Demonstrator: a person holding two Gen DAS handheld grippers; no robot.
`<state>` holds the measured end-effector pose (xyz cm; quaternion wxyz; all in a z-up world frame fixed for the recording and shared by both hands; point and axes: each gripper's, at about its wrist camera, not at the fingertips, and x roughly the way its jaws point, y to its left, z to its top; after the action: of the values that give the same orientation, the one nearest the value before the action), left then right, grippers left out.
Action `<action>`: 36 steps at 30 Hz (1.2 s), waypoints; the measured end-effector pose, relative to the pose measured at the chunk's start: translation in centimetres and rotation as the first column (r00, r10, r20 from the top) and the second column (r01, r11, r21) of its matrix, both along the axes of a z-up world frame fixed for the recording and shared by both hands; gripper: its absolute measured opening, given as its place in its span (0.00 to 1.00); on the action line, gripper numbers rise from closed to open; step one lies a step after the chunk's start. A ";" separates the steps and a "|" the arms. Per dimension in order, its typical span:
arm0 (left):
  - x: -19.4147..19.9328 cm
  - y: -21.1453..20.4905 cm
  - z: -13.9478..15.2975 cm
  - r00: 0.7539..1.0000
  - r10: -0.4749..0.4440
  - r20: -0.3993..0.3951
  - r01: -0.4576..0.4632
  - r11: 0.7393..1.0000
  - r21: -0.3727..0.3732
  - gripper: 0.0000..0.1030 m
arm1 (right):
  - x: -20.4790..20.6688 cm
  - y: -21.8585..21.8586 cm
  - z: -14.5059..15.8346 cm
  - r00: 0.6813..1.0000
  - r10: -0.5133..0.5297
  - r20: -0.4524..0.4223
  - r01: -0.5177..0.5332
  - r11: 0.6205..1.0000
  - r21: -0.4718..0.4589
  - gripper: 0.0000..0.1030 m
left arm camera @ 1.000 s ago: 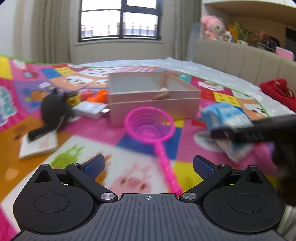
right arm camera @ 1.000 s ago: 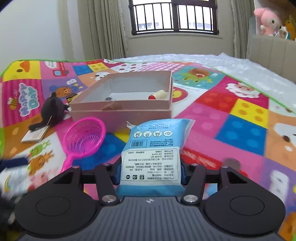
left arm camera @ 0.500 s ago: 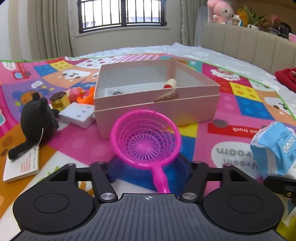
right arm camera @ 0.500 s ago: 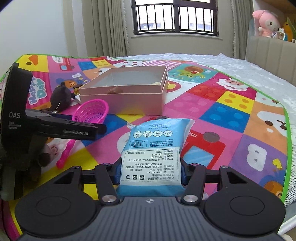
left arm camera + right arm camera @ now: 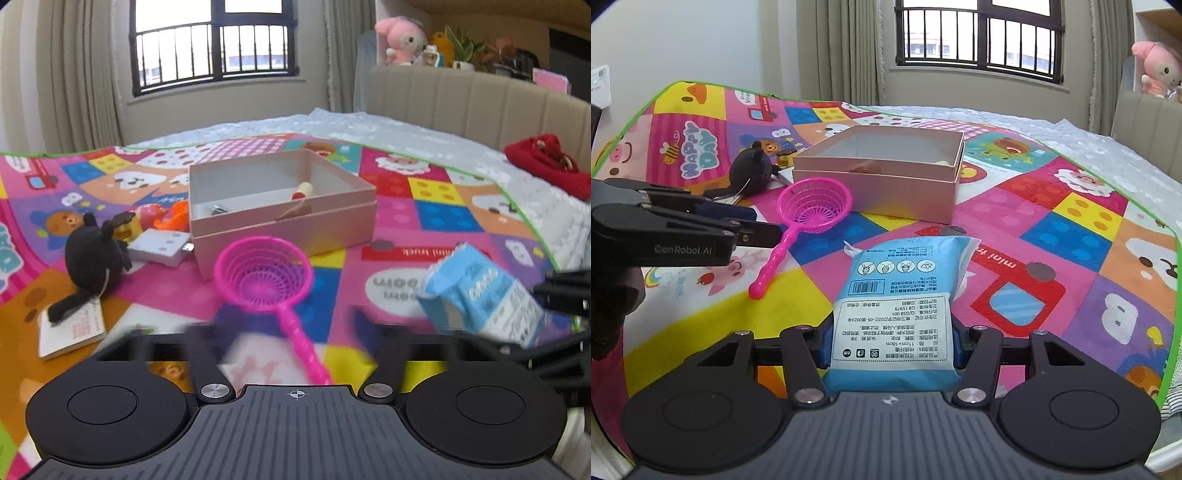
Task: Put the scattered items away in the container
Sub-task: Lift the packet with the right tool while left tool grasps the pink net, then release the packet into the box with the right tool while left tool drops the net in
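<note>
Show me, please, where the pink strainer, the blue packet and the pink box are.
pink strainer point(image 5: 264, 275): left wrist view, mesh bowl.
blue packet point(image 5: 892, 325): right wrist view, white printed label.
pink box point(image 5: 886, 192): right wrist view, near side wall.

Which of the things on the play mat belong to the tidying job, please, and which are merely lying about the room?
Job:
- pink box, the container
- blue packet, held in the right tongs
- pink sieve on the mat, between the opening left tongs
- black plush
- white block

Lying about:
- red cloth
- pink rabbit plush on the headboard
</note>
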<state>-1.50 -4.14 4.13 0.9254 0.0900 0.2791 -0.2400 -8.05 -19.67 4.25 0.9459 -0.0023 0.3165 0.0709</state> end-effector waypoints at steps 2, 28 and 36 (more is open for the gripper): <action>1.2 -1.1 -0.4 1.000 0.015 0.002 -0.015 1.000 0.006 0.96 | -0.1 0.0 -0.1 1.000 -0.008 0.008 0.008 1.000 0.002 0.53; -2.1 3.4 2.3 1.000 -0.014 -0.028 0.014 1.000 0.000 0.85 | -2.0 0.1 2.4 0.995 0.097 0.036 -0.097 0.995 0.006 0.53; 5.4 3.1 7.6 0.997 -0.031 0.069 0.041 0.986 -0.160 0.85 | 3.5 0.1 6.4 0.971 0.057 0.232 -0.043 0.997 -0.063 0.53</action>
<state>3.92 -1.03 11.71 0.9339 0.0278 0.2262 -0.2754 -4.56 -19.54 10.65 0.9741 -0.0458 0.2046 0.0847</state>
